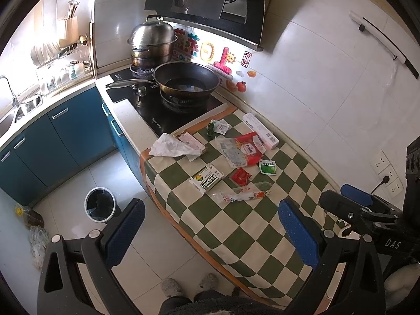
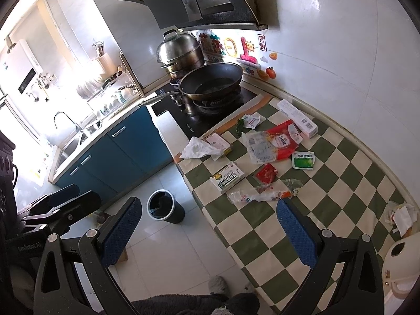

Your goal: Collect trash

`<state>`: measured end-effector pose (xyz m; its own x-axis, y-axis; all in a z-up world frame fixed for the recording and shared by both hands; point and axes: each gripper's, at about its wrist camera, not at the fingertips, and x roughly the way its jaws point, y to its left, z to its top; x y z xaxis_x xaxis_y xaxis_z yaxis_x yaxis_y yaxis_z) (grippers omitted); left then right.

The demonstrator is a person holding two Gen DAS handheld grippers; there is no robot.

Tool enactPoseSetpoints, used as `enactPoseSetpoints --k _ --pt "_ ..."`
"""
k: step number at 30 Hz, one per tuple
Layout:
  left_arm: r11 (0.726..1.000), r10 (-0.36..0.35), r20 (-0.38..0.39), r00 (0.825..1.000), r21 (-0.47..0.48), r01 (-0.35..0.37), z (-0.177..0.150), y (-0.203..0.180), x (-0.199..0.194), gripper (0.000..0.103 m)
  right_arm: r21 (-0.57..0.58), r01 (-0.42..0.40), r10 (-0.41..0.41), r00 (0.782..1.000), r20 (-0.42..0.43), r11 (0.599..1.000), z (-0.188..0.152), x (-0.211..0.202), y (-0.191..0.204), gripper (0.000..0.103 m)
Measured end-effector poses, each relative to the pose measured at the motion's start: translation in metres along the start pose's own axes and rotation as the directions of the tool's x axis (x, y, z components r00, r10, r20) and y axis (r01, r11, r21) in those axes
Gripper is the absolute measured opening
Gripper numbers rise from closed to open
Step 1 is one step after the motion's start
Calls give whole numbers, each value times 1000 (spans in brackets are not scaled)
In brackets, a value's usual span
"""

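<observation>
Trash lies on a green-and-cream checked tablecloth [image 1: 236,223]: a crumpled white tissue [image 1: 173,147], a medicine box [image 1: 206,179], a clear wrapper [image 1: 239,195], a small red sachet [image 1: 240,177], a green sachet [image 1: 267,167], a red-and-clear bag [image 1: 240,151] and a long white box [image 1: 260,130]. A black bin [image 1: 101,204] stands on the floor left of the counter. My left gripper [image 1: 212,233] is open and empty, held above the counter's near edge. My right gripper [image 2: 210,233] is open and empty, likewise high and near; the bin [image 2: 165,206] and wrapper [image 2: 257,194] lie ahead of it.
A wok [image 1: 183,80] and steel steamer pot [image 1: 151,42] sit on the hob beyond the cloth. Blue cabinets [image 1: 52,136] and a sink run along the left. More crumpled paper [image 2: 401,218] and a white appliance [image 2: 401,267] sit at the right. An oil bottle [image 1: 30,216] stands on the floor.
</observation>
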<state>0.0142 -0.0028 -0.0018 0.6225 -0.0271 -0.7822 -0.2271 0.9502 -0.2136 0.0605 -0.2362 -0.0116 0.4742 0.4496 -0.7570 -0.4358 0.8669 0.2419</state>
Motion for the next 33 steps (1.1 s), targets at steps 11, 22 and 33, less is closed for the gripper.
enactPoseSetpoints --k 11,22,33 --pt "1000 -17 0 1000 -9 17 0 -3 2 103 -1 -20 20 1000 -12 1000 -5 8 4 103" --pt "1000 -26 2 1000 -13 26 -3 -3 1 103 3 -22 22 1000 -16 1000 -5 10 7 103" --pt "1000 -26 1 1000 -14 26 -4 -2 1 103 -1 -27 27 999 -20 1000 -5 11 8 103"
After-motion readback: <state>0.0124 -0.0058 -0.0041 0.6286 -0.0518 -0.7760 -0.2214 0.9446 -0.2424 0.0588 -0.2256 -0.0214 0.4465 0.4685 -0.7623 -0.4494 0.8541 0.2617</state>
